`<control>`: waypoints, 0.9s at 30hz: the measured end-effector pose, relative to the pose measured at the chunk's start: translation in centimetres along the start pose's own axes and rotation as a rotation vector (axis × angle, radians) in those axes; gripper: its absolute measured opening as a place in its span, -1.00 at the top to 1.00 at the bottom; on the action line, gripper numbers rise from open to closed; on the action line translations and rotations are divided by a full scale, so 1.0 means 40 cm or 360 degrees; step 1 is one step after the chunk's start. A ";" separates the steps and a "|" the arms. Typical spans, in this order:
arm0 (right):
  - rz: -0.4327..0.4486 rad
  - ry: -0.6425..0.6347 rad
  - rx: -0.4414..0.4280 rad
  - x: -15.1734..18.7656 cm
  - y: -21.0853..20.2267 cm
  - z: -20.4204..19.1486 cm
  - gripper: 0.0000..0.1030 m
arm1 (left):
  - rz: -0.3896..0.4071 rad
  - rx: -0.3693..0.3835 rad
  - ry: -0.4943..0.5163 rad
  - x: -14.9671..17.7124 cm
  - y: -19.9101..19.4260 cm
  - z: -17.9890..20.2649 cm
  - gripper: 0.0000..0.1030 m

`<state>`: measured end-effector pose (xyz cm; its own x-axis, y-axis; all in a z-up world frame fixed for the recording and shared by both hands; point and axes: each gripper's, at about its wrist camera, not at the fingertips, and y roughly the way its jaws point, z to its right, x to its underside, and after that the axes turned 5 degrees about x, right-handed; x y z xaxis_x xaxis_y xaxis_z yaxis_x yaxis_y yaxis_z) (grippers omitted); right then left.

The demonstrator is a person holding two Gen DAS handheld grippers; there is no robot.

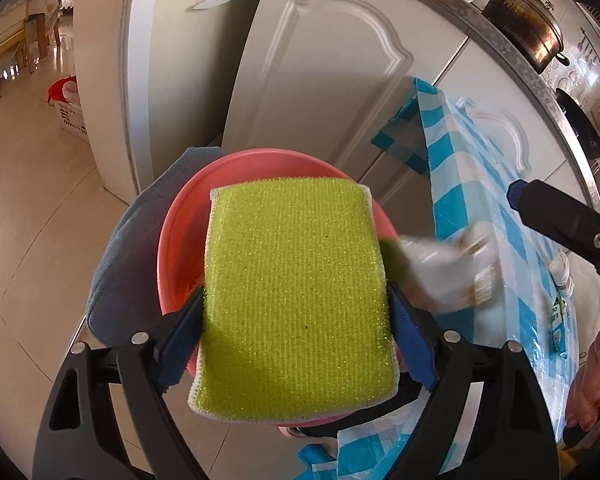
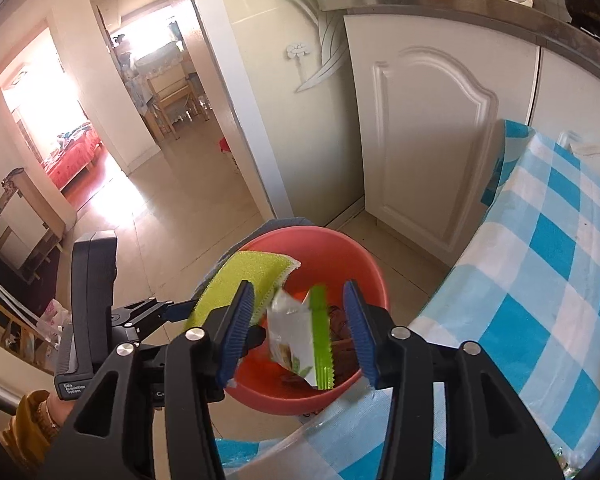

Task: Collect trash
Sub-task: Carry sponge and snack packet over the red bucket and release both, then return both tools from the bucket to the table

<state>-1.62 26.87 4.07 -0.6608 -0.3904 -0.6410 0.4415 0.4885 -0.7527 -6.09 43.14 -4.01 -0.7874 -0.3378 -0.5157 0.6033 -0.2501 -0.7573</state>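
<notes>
Dropping the snack wrapper (image 2: 300,340) between the spread right hand-held gripper (image 2: 300,332) into the pink basin (image 2: 374,276); left hand-held gripper (image 1: 296,320), pinching the green sponge (image 1: 292,296), should stay clear.

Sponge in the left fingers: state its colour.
Yellow-green with a white stitched edge; best in the left wrist view.

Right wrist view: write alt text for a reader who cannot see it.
A silver and green snack wrapper hangs in mid-air between the open fingers of the right tool, above a pink basin with dark scraps inside. The left tool holds a yellow-green scrubbing sponge over the basin's rim, beside a blue checked tablecloth and white cabinets.
</notes>
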 end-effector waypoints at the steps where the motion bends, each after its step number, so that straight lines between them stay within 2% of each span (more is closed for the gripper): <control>1: 0.0004 0.0017 -0.0008 0.000 0.001 0.006 -0.20 | -0.0006 0.0003 -0.0004 0.000 0.004 -0.003 -0.69; 5: 0.0035 0.0071 -0.0015 0.003 -0.018 0.033 -0.31 | -0.0017 -0.0026 0.0000 0.002 0.011 -0.013 -0.71; 8: 0.0076 0.0107 -0.0007 0.010 -0.048 0.048 -0.56 | -0.0017 -0.0041 -0.0016 -0.008 0.014 -0.019 -0.73; 12: 0.0139 0.0112 0.0032 0.018 -0.092 0.058 -0.65 | 0.0002 -0.0063 -0.0010 -0.018 0.008 -0.014 -0.74; 16: 0.0197 0.0102 0.0085 0.033 -0.136 0.070 -0.66 | 0.0028 -0.0132 0.0042 -0.022 0.000 0.004 -0.74; 27: 0.0283 0.0238 0.0125 0.091 -0.221 0.150 -0.71 | 0.0027 -0.0159 0.0050 0.008 -0.028 0.036 -0.74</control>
<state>-4.27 16.45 7.50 -0.6485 -0.1810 -0.7393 0.6007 0.4748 -0.6432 -6.83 42.00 -2.75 -0.7818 -0.3121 -0.5398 0.6020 -0.1523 -0.7838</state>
